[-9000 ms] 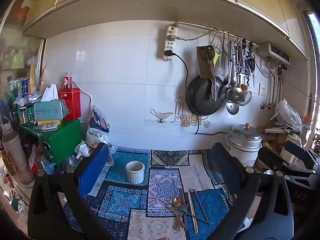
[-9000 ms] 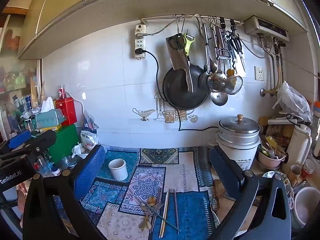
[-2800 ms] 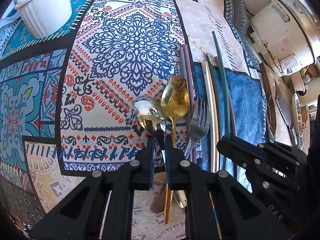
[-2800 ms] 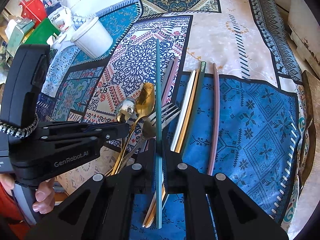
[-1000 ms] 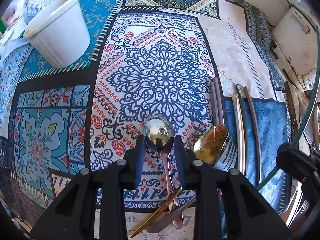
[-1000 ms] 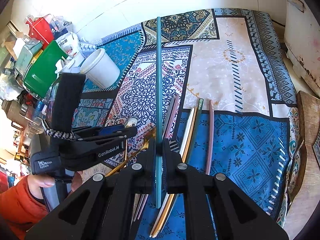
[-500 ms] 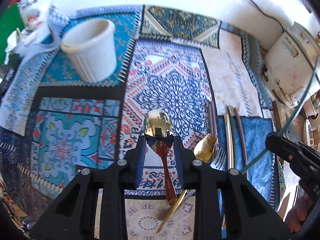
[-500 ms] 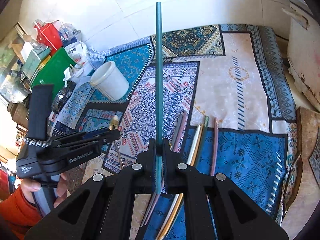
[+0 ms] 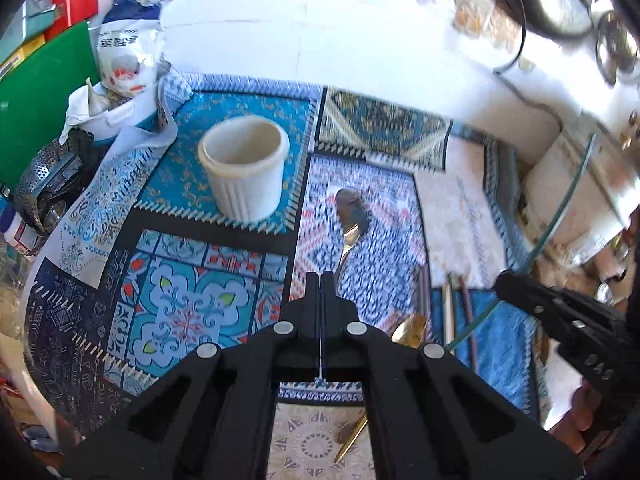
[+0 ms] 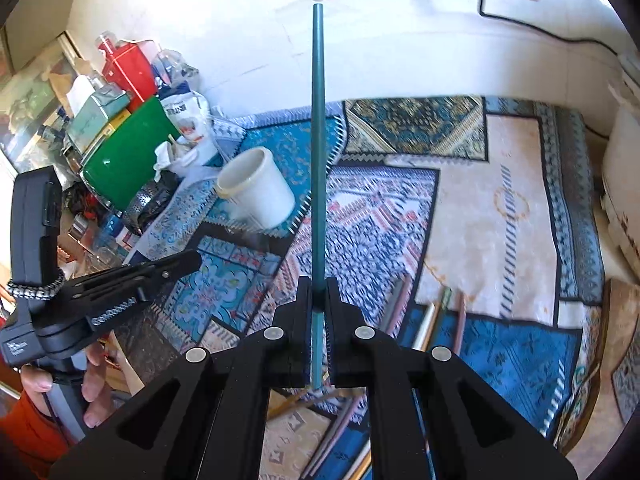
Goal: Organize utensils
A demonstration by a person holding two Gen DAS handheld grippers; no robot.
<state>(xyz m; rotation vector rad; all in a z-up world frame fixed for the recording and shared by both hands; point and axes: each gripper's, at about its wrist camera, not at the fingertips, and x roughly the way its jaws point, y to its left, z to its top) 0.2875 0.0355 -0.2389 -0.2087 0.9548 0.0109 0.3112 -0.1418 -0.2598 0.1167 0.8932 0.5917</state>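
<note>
My left gripper [image 9: 321, 280] is closing fully, its pads together with nothing between them. A silver spoon [image 9: 352, 216], blurred, shows just ahead of its fingertips over the patterned mat [image 9: 184, 312], right of the white cup [image 9: 244, 168]. Whether the handle touches the right fingertip I cannot tell. My right gripper [image 10: 318, 284] is shut on a long teal chopstick [image 10: 318, 140] that points up and away, past the white cup [image 10: 256, 188]. From the left wrist the right gripper [image 9: 508, 280] stands at the right with the chopstick [image 9: 560, 208]. A gold spoon [image 9: 408, 330] and loose chopsticks [image 9: 452, 312] lie on the mat.
A green box [image 10: 120, 160], a printed bag [image 9: 128, 52] and a steel strainer [image 9: 36, 188] crowd the left side behind the cup. A white cooker [image 9: 568, 200] stands at the right. A person's hand [image 10: 92, 380] holds the left gripper [image 10: 192, 258].
The left gripper rose and its jaws came together; the silver spoon that sat between the pads is now out ahead of them. The right gripper lifted the teal chopstick a little higher.
</note>
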